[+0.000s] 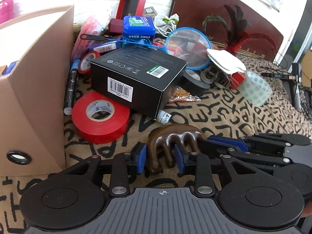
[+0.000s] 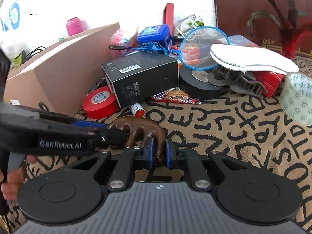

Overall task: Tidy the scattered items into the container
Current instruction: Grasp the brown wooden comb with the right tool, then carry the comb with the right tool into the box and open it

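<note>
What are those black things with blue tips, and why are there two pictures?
They are hand-held grippers, like big tongs a person squeezes. Each carries a camera looking along its fingers, so there are two pictures: one from the left hand-held gripper, one from the right hand-held gripper. Both pinch the same brown claw-shaped clip, as if passing it over. On the patterned cloth lie a black box, red tape and a blue net. The cardboard box is for tidying.

The black box (image 1: 136,76) hides part of the red tape roll (image 1: 100,120) and most of a small white bottle (image 1: 163,117). The cardboard container's (image 1: 33,89) inside is out of sight.
</note>
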A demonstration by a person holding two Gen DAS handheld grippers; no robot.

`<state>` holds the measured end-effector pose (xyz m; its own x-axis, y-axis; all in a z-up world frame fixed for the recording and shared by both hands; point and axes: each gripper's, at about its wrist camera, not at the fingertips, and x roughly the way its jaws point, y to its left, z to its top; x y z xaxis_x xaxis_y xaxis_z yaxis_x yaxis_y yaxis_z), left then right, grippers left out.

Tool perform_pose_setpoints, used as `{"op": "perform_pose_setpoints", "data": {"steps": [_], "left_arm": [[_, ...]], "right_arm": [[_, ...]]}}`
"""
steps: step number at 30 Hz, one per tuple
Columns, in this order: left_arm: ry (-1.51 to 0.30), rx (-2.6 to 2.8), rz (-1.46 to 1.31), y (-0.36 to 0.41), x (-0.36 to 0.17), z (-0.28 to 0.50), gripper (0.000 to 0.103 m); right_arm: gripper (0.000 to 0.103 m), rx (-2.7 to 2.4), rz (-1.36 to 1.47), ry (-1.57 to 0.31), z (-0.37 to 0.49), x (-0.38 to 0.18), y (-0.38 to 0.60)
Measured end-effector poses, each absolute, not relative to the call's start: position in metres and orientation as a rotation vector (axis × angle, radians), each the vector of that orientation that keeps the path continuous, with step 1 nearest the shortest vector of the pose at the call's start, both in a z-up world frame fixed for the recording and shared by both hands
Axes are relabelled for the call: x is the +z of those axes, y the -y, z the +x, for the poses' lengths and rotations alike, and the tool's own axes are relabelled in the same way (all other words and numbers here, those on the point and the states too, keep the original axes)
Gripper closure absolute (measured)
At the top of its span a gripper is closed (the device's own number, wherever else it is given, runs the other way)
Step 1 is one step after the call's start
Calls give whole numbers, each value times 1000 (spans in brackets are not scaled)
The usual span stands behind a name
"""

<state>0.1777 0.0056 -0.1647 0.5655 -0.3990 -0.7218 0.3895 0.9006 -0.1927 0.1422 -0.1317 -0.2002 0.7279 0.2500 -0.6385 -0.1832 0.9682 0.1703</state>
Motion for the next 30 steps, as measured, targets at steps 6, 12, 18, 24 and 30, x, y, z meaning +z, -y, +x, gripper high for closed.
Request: {"op": "perform_pose_setpoints", "data": {"steps": [6, 12, 18, 24, 30], "left_arm": [[-844, -441, 1, -2, -165, 175, 64], [-840, -435, -21, -7, -161, 148, 70], [-816, -438, -67, -18, -150, 121, 73], [-713, -417, -84, -29, -116, 100, 73], [-564, -324, -88, -61, -70, 97, 73]], "right_arm": [[88, 186, 131, -705, 148, -206, 128], [90, 170, 109, -731, 126, -198, 122], [90, 157, 117, -704, 93, -189, 117], [90, 168, 77, -614, 75, -156, 105], [90, 253, 74, -494, 88, -111, 81]]}}
